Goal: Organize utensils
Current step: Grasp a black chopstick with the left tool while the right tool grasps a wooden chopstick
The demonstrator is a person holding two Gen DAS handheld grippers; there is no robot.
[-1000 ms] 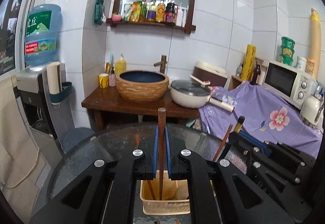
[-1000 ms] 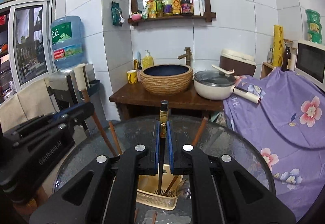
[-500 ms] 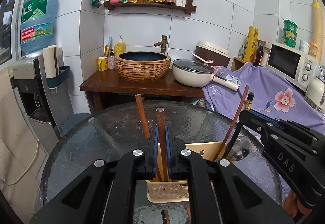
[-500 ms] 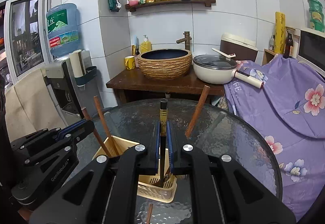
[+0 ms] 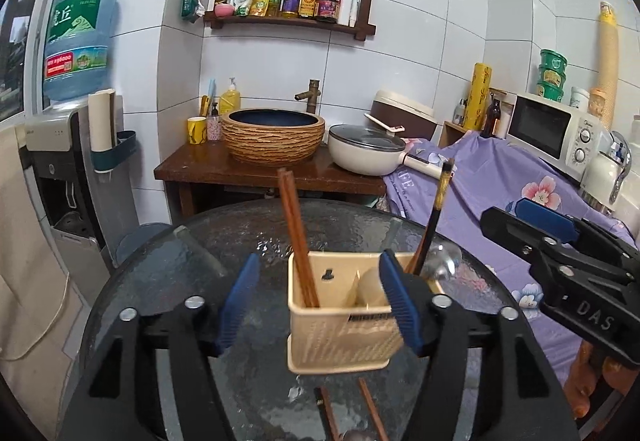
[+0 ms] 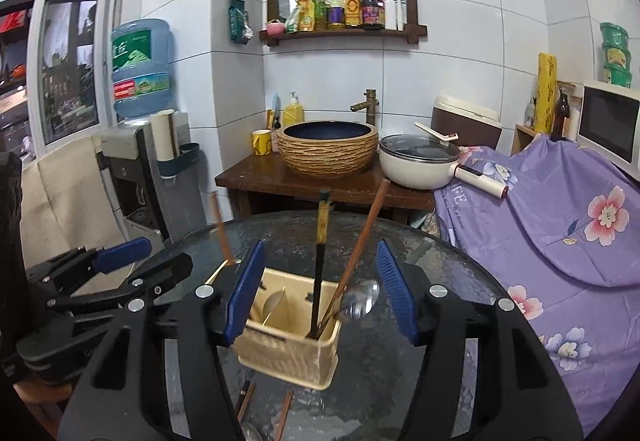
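A cream utensil caddy [image 5: 340, 337] stands on the round glass table. Brown chopsticks [image 5: 296, 233] lean in its left compartment. A black chopstick with a gold band [image 5: 434, 217] leans in the right one beside a metal spoon [image 5: 440, 261]. My left gripper [image 5: 319, 269] hangs just before the caddy, jaws opening, pads touching nothing. My right gripper [image 6: 320, 253] is likewise opening. The black chopstick [image 6: 320, 261] and a brown one [image 6: 364, 237] stand free between its pads in the caddy [image 6: 288, 353]. Each gripper shows in the other's view: right gripper [image 5: 520, 221], left gripper [image 6: 132, 261].
Loose chopsticks [image 5: 368, 405] lie on the glass table [image 5: 180, 281] in front of the caddy. Behind it are a wooden stand with a woven basin [image 5: 272, 137] and a white pan [image 5: 364, 157]. A purple flowered cloth [image 6: 560, 221] covers the right; a water dispenser [image 5: 60, 161] stands left.
Both grippers sank toward the caddy and went from shut to open. The brown chopstick left the left jaws, the black one the right jaws; both now stand in the caddy.
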